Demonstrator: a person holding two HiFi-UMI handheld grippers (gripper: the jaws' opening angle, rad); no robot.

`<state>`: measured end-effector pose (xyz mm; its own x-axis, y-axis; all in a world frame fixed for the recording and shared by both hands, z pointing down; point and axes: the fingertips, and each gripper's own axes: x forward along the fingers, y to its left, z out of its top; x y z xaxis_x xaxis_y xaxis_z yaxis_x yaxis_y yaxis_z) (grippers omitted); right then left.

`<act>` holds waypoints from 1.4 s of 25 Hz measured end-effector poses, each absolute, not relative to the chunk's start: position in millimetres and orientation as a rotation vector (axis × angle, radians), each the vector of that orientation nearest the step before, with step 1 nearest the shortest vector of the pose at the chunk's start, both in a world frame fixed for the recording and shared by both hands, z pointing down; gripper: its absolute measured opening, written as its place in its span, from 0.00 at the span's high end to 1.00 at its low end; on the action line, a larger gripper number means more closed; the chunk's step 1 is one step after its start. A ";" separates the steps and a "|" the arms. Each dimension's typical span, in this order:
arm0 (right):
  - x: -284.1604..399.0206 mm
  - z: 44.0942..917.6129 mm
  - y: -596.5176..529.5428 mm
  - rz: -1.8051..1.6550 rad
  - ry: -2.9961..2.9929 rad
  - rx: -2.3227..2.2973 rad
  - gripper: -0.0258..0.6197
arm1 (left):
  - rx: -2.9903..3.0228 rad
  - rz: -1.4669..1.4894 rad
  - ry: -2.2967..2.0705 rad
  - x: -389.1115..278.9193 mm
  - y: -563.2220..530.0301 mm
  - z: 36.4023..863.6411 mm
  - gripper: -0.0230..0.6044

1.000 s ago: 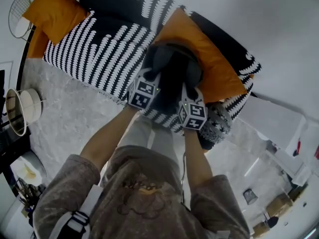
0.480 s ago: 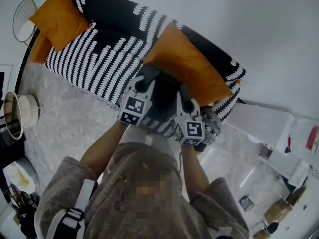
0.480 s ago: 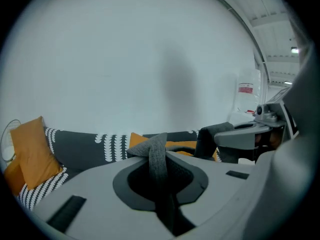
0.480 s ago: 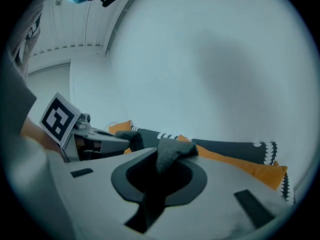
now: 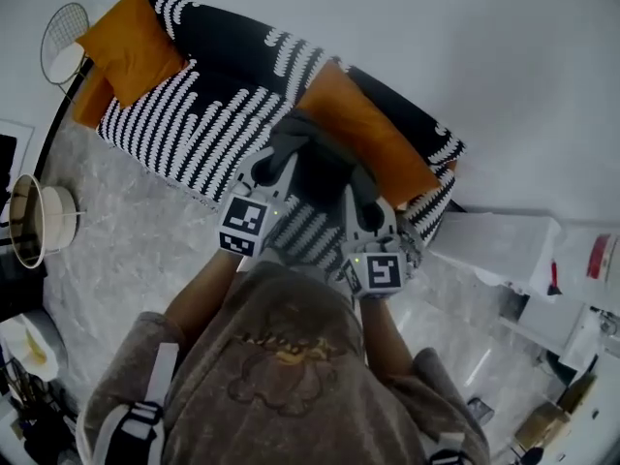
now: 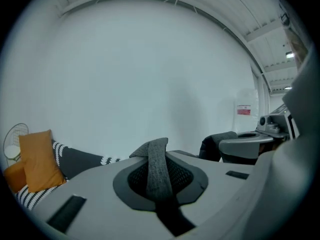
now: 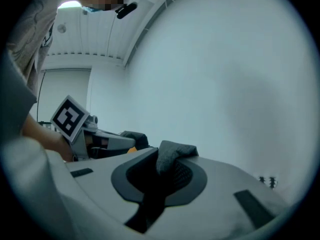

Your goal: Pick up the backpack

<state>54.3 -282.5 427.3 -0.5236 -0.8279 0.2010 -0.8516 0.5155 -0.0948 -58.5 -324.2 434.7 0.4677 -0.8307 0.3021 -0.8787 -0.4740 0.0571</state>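
Two pairs of fingers are closed on grey straps: left gripper (image 5: 275, 163) on one strap (image 6: 158, 159), right gripper (image 5: 356, 190) on a second strap (image 7: 172, 159). Backpack (image 5: 315, 163) hangs between them. Beyond the fingertips: orange cushion (image 5: 373, 143), striped sofa (image 5: 203, 114).

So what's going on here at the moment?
A person has a dark backpack gripped with both grippers. The left gripper is shut on a grey strap, and the right gripper is shut on the other strap. From the head view, the bag hangs between them in front of the striped sofa and its orange cushion.
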 end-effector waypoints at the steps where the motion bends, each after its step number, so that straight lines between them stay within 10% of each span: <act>1: 53.4 416.1 -279.4 0.238 -2.644 1.441 0.91 | 2.518 0.324 -1.504 -58.0 -324.6 422.5 0.92; 35: 22.9 317.1 -71.6 0.120 -2.690 1.654 0.91 | 2.720 0.275 -1.379 -93.4 -97.9 320.9 0.91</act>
